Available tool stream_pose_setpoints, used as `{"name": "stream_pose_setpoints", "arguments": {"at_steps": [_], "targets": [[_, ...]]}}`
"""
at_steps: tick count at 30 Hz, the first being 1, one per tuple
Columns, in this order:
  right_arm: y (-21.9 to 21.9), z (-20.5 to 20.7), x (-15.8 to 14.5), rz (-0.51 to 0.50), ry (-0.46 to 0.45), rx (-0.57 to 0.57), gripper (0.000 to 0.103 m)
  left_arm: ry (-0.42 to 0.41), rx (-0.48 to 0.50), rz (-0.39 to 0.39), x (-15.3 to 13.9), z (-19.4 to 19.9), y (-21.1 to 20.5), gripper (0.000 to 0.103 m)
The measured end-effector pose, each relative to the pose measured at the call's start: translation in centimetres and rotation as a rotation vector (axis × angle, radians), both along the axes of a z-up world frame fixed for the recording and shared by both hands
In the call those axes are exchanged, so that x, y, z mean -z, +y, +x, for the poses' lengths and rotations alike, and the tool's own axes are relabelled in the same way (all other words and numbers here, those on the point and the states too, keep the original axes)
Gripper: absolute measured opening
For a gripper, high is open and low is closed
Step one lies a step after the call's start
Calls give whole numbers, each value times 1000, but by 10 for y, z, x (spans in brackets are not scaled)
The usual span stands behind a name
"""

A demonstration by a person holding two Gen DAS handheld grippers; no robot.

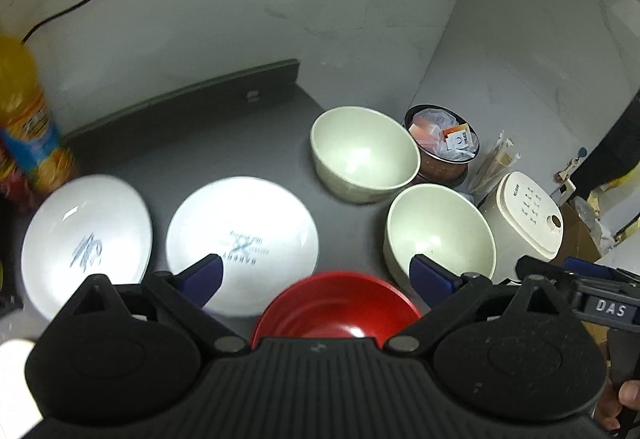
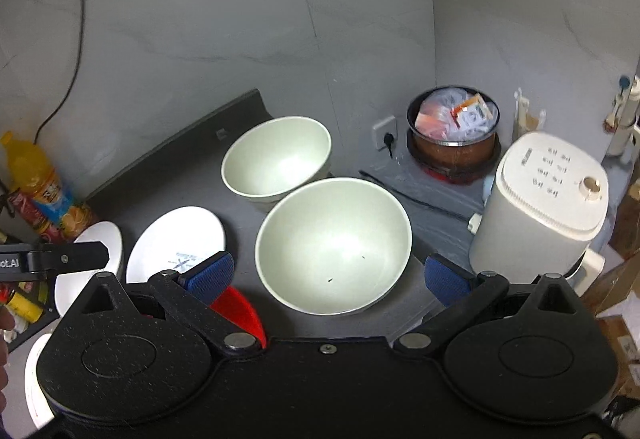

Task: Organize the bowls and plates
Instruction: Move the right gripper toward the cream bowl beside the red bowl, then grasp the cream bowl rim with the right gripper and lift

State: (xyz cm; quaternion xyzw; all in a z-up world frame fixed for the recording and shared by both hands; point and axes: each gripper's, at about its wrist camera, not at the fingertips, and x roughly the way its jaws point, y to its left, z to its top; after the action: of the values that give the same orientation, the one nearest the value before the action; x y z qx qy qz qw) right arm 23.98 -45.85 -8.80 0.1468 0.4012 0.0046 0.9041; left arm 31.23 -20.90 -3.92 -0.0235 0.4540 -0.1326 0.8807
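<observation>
Two white plates lie side by side on the dark grey counter: the left plate [image 1: 86, 239] [image 2: 94, 259] and the printed plate [image 1: 242, 243] [image 2: 178, 243]. Two pale green bowls stand upright, the far bowl [image 1: 362, 155] [image 2: 276, 159] and the near bowl [image 1: 438, 235] [image 2: 334, 245]. A red bowl [image 1: 336, 307] [image 2: 236, 311] sits nearest. My left gripper [image 1: 318, 275] hangs open above the red bowl, holding nothing. My right gripper [image 2: 328, 275] is open above the near green bowl, its fingers wider than the bowl's near rim.
A yellow drink bottle [image 1: 28, 119] [image 2: 40, 187] stands at the far left. A white appliance [image 1: 524, 223] [image 2: 540, 199] and a brown pot of packets [image 1: 442, 143] [image 2: 454, 135] sit on the right. A black cable [image 2: 412, 195] runs there. Another white plate edge [image 2: 34, 383] shows low left.
</observation>
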Motion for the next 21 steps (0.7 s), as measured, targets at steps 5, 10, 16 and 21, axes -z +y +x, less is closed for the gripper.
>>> {"name": "stream_pose_setpoints", "arguments": {"at_steps": [5, 10, 16, 21], "targets": [[-5, 13, 14, 8, 22, 12, 103, 26, 77, -20, 10, 14, -20, 100], [-14, 24, 29, 30, 51, 21, 98, 81, 72, -44, 27, 28, -34, 99], [-25, 36, 44, 77, 86, 6, 79, 83, 37, -32, 37, 41, -50, 84], [-30, 45, 61, 94, 125, 24, 64, 126, 32, -35, 55, 55, -65, 64]]}}
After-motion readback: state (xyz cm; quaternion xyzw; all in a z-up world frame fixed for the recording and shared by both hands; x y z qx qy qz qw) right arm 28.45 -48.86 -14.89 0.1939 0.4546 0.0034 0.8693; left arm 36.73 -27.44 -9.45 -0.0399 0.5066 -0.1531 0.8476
